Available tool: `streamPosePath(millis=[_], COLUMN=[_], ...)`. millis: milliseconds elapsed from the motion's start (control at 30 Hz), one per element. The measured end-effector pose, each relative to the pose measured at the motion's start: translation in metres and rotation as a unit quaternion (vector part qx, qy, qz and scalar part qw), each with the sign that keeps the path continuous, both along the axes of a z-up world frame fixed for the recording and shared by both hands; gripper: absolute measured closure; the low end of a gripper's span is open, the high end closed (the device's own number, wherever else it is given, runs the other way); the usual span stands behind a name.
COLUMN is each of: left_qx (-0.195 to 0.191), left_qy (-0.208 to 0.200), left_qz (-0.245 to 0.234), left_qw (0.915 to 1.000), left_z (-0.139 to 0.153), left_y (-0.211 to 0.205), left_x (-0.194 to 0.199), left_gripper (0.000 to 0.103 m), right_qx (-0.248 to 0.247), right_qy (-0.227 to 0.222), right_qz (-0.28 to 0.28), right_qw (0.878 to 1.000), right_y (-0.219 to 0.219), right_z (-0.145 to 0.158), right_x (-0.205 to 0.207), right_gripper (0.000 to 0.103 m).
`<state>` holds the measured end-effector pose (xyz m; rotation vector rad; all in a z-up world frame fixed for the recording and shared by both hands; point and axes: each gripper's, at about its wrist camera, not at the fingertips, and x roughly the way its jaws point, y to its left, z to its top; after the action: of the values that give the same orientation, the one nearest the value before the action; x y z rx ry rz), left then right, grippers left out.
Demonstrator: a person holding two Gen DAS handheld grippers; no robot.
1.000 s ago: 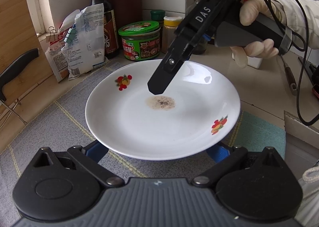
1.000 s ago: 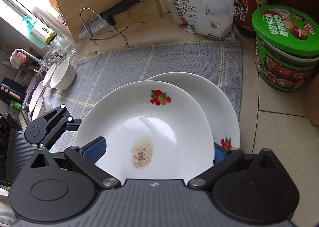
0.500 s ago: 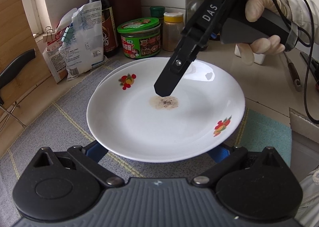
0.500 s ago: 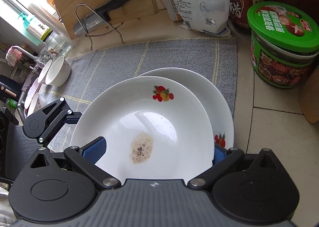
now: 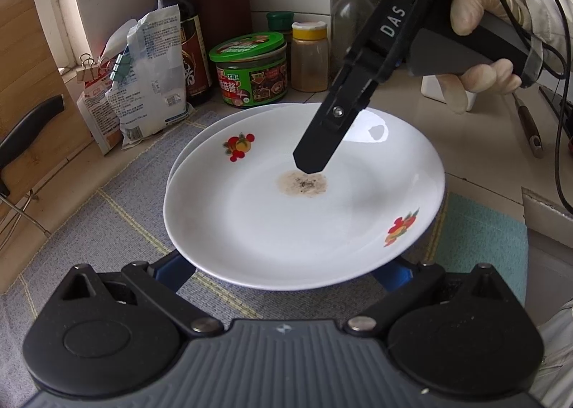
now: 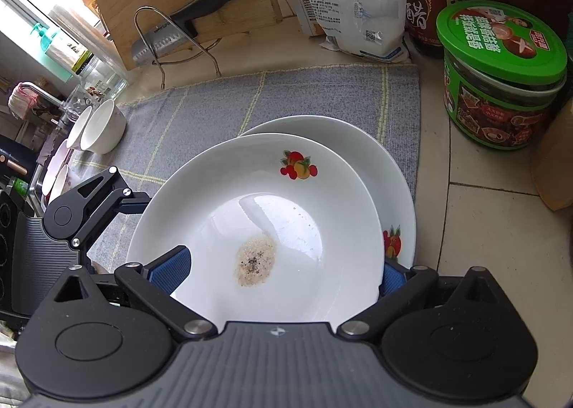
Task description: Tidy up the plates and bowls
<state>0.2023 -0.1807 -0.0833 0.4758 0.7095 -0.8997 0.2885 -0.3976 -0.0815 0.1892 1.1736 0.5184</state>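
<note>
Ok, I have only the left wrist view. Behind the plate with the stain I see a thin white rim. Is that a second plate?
Observer: Yes. The right wrist view shows a second plate lying on the grey mat, partly covered by the stained plate and offset toward the green jar.
Operator: Is the second plate also dirty?
Observer: The part that shows is clean, with a fruit print near its rim. Its middle is hidden.
Operator: And the bowls? I see none.
Observer: Two white bowls lie tipped on their sides at the left edge of the mat.
</note>
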Motion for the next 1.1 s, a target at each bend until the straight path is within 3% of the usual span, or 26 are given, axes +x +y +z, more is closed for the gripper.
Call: streamPosePath(millis=[1100], left_qx=[-0.001], left_qy=[-0.001], left_qz=[0.002], left_qw=[1.0], left_z=[-0.002], left_y=[0.001], left_x=[0.001], left_gripper=[0.001], right_qx=[-0.03], right_qy=[-0.011], right_qz=[-0.013], right_qw=[0.999], right_y=[-0.002], right_z=[0.017], right_x=[-0.018], right_gripper=[0.0])
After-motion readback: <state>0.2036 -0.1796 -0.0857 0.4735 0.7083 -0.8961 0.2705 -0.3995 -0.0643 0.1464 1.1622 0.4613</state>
